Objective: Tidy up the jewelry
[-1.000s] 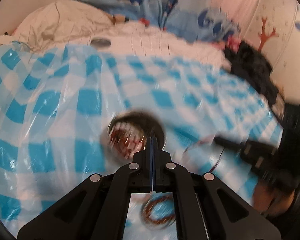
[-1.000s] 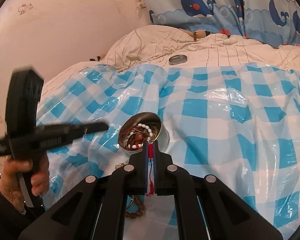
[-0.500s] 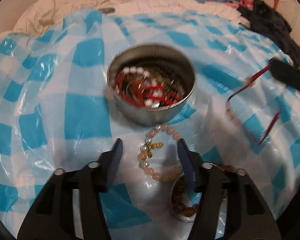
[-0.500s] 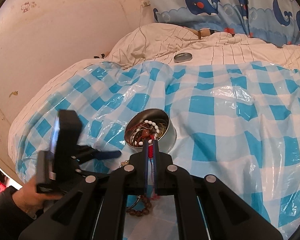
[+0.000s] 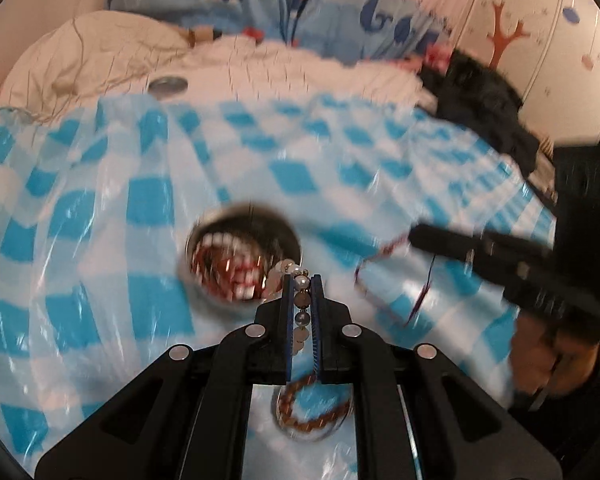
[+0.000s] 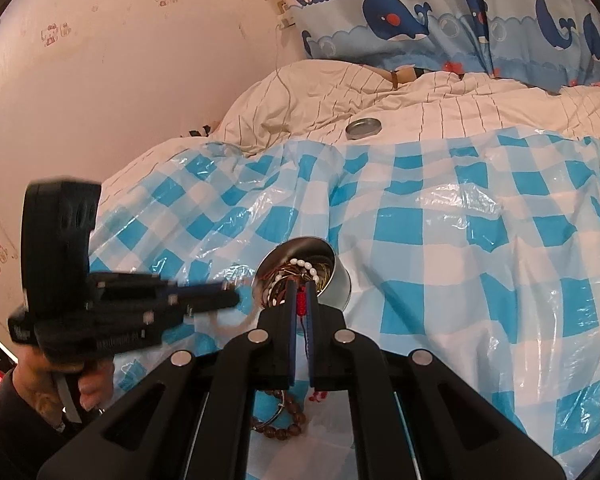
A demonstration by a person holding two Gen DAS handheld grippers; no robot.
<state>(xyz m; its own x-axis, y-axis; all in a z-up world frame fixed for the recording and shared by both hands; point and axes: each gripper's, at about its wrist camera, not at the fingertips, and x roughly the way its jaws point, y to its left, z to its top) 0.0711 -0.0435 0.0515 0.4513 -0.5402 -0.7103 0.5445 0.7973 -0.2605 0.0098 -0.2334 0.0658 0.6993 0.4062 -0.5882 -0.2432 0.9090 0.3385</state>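
Left wrist view: blurred; the left gripper (image 5: 302, 280) has just been closing and is now clenched on a pearl bead bracelet (image 5: 301, 300), lifted just beside the round metal tin (image 5: 242, 258).
Right wrist view: the right gripper (image 6: 300, 292) is clamped on a red cord (image 6: 301, 304), held just in front of the tin (image 6: 324, 276).
Tin contents: white beads and tangled red and gold strands.
Left on the cloth: a brown wooden bead bracelet (image 6: 282, 420) on the blue-checked plastic sheet (image 6: 480, 280), below the grippers.
Risk, bracelet: only a few beads sit between the pads (round and smooth), so I judge it could slip out, or its hanging end could miss the rim.
Risk, cord: the dangling loop may snag the tangle in the tin or the other gripper.
Risk, tin: it stands on soft bedding and a nudge could tip it.
Writing: pale lettering on the left gripper's body, too blurred to read; no brand legible.
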